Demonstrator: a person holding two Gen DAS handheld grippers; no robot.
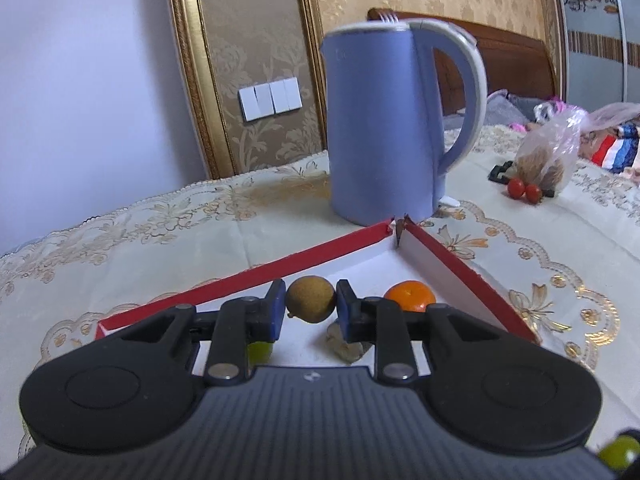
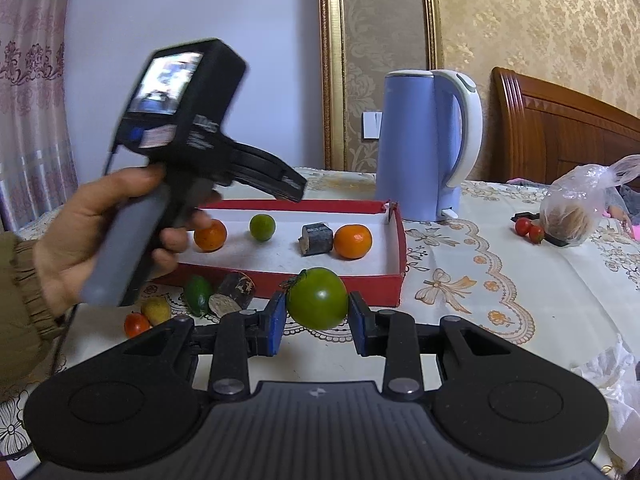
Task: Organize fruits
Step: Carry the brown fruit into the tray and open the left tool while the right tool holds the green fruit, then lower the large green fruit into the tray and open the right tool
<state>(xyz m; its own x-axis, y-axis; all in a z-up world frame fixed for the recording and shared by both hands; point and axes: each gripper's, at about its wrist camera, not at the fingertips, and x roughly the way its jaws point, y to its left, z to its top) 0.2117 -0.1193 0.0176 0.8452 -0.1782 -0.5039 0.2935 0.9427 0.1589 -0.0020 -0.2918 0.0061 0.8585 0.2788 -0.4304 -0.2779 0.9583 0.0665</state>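
Note:
My left gripper (image 1: 311, 306) is shut on a small brown round fruit (image 1: 311, 299) and holds it above the red tray (image 1: 340, 246). In the tray lie an orange (image 1: 410, 295), a green lime (image 1: 260, 352) and a dark chunk (image 1: 346, 346). My right gripper (image 2: 317, 314) is shut on a green tomato (image 2: 318, 298) in front of the tray (image 2: 360, 286). The right wrist view shows two oranges (image 2: 353, 241) (image 2: 211, 235), a lime (image 2: 262, 227) and a dark chunk (image 2: 317, 238) in the tray. The left gripper's body (image 2: 188, 120) hangs over the tray's left end.
A blue kettle (image 2: 424, 144) stands behind the tray. Loose fruits lie before the tray's left: a green one (image 2: 198, 290), a dark chunk (image 2: 234, 292), a yellow one (image 2: 156, 309), a red tomato (image 2: 136, 324). A plastic bag (image 2: 576, 208) and two cherry tomatoes (image 2: 530, 230) sit right.

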